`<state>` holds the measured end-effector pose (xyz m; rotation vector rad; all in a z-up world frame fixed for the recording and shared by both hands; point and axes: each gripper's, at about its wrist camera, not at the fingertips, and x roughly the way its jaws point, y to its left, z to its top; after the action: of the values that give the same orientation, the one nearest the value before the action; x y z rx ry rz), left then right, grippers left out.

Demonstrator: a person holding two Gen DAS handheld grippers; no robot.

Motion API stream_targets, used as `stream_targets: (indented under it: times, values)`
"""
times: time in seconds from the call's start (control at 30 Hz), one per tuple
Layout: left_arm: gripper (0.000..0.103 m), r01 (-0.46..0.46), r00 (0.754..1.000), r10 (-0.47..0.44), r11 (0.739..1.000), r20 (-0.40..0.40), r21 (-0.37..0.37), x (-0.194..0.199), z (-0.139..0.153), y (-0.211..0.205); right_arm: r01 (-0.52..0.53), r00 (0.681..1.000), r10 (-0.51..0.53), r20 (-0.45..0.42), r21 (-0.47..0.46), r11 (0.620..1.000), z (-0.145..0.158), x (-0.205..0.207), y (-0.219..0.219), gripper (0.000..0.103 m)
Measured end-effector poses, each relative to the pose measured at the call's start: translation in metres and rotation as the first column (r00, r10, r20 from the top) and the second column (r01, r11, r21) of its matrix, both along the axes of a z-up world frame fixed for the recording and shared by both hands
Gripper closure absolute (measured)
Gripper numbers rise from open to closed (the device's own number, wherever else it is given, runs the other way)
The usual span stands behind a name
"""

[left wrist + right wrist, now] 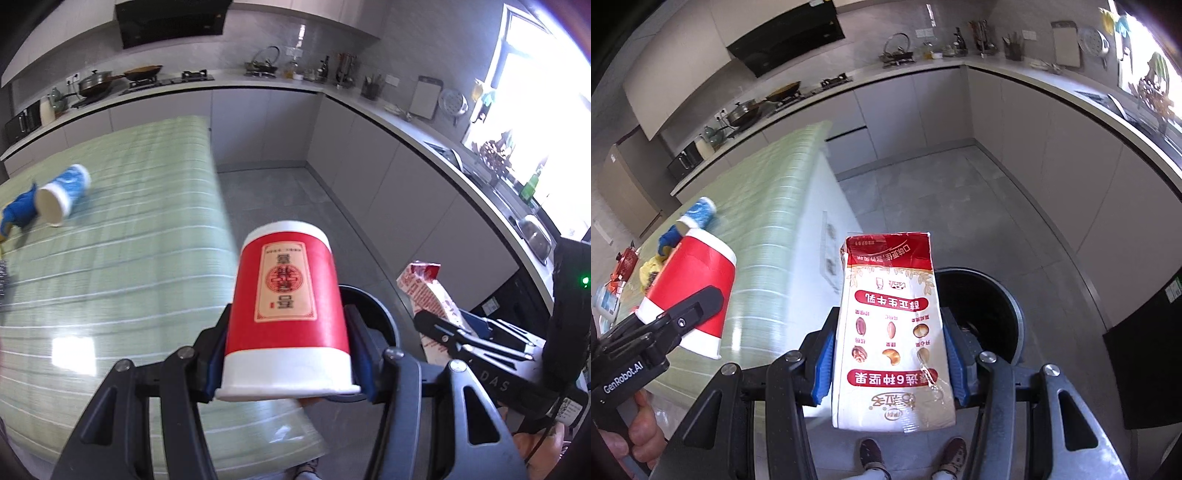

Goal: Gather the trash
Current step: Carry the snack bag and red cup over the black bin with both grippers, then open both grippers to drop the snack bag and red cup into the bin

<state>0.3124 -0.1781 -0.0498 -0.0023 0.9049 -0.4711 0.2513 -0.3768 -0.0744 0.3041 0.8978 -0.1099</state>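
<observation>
Claws both pinch trash: the left claw (288, 354) holds a red paper cup (286, 314) upside down, the right claw (888, 356) a milk carton (892, 332). Both hang near the dark bin (1004, 317) on the floor, probably for dropping. Its content is unclear. Farther left, a blue cup (62, 194) lies on the green surface (140, 240).

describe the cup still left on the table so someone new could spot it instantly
Start at the green striped table in the middle of the kitchen. On the side nearest the stove counter, a blue paper cup lies on its side, open mouth toward the camera, beside a blue cloth. It is the only blue cup; the red paper cup is in the left gripper.
</observation>
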Motion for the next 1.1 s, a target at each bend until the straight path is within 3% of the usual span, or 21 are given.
stream_targets:
  times: [0.3, 0.57, 0.8, 0.9, 1.1]
  values:
    - [0.046, 0.03, 0.995, -0.023, 0.997, -0.094, 0.075, 0.002, -0.055, -0.078, -0.001, 0.996, 0.004, -0.088, 0.041, 0.999, -0.049, 0.002, -0.068, 0.05]
    - [0.045, 0.018, 0.989, 0.005, 0.988, -0.148, 0.155, 0.005, -0.105, -0.104, -0.043, 0.989, 0.054, -0.138, 0.083, 0.996, -0.101, 0.022, -0.095, 0.05]
    - [0.038, 0.017, 0.98, 0.021, 0.981, -0.197, 0.192, 0.014, -0.133, -0.121, -0.077, 0.981, 0.095, -0.167, 0.11, 0.991, -0.133, 0.039, -0.107, 0.048]
    - [0.036, 0.013, 0.978, 0.034, 0.975, -0.205, 0.223, 0.018, -0.14, -0.124, -0.049, 0.984, 0.066, -0.168, 0.103, 0.993, -0.135, 0.043, -0.114, 0.035]
    - [0.034, -0.041, 0.984, 0.076, 0.976, -0.162, 0.214, 0.021, -0.111, -0.117, -0.015, 0.994, 0.024, -0.104, 0.087, 0.996, -0.105, 0.038, -0.123, 0.035]
